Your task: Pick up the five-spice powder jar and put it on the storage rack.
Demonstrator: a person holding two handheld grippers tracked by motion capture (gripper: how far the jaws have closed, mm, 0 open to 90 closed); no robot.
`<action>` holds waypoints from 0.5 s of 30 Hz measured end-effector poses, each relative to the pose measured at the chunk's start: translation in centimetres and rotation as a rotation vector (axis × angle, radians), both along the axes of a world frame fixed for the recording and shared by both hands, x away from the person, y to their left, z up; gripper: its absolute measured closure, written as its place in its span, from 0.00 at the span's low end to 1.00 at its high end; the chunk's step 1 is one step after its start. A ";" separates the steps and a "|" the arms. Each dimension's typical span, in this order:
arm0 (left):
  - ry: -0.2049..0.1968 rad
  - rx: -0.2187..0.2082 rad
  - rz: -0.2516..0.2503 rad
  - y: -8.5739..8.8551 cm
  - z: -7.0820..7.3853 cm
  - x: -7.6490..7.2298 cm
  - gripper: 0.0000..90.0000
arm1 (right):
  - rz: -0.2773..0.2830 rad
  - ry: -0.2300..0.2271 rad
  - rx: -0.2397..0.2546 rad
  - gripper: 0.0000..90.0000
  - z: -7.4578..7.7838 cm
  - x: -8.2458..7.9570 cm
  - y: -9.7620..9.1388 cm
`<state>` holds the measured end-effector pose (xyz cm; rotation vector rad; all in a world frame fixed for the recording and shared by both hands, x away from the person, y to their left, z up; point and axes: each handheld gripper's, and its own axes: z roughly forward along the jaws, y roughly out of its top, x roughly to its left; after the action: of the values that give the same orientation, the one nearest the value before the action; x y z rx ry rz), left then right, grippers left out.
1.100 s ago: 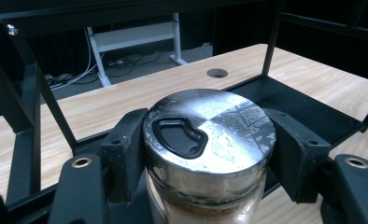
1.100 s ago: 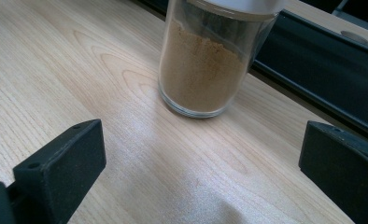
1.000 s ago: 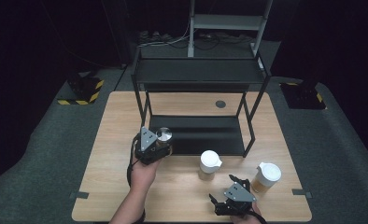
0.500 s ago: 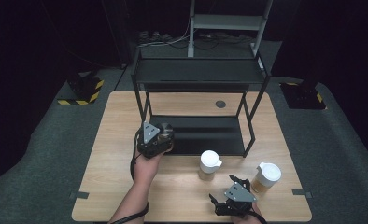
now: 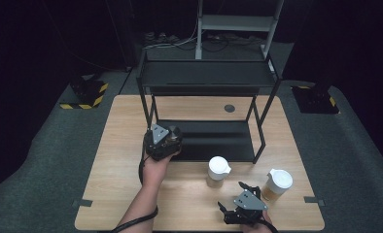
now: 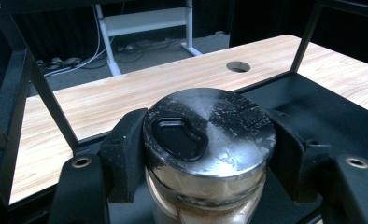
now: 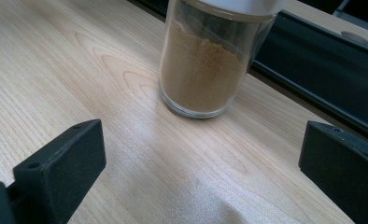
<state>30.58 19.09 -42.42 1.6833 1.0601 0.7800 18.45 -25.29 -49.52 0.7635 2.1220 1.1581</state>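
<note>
My left gripper [image 5: 168, 137] is shut on a glass jar [image 6: 209, 125] with a dark, shiny lid and brown powder inside, pads pressing on both sides below the lid. It holds the jar at the front left edge of the black rack's lower shelf [image 5: 214, 138]. Two white-lidded jars of brown powder stand on the table in front of the rack, one in the middle [image 5: 218, 170] and one to the right [image 5: 279, 183]. My right gripper [image 5: 232, 196] sits low near the table's front edge, open, with the middle jar [image 7: 205, 65] ahead of its jaws and apart from them.
The black two-tier rack [image 5: 206, 75] stands across the middle of the wooden table [image 5: 116, 184], its thin legs [image 5: 260, 131] framing the lower shelf. A round cable hole [image 5: 229, 108] lies behind the rack. A white frame [image 5: 238, 22] stands beyond the table.
My left gripper has carried the dark-lidded jar a little forward, toward the rack's lower shelf. The right gripper and both white-lidded jars have stayed put.
</note>
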 end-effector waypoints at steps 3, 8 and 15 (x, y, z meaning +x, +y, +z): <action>0.011 0.004 0.004 0.0 -0.1 0.2 0.39 | 0.000 -0.001 0.000 0.00 0.0 0.0 0.0; 0.023 0.014 0.005 0.0 -0.3 0.5 0.39 | -0.001 -0.001 0.001 0.00 0.0 0.0 0.0; 0.037 0.014 0.009 -0.3 -0.5 0.8 0.39 | 0.001 -0.004 0.000 0.00 0.0 0.0 0.0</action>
<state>31.42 18.80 -42.96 1.7120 1.0908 0.7668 18.40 -25.32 -49.57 0.7593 2.1193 1.1591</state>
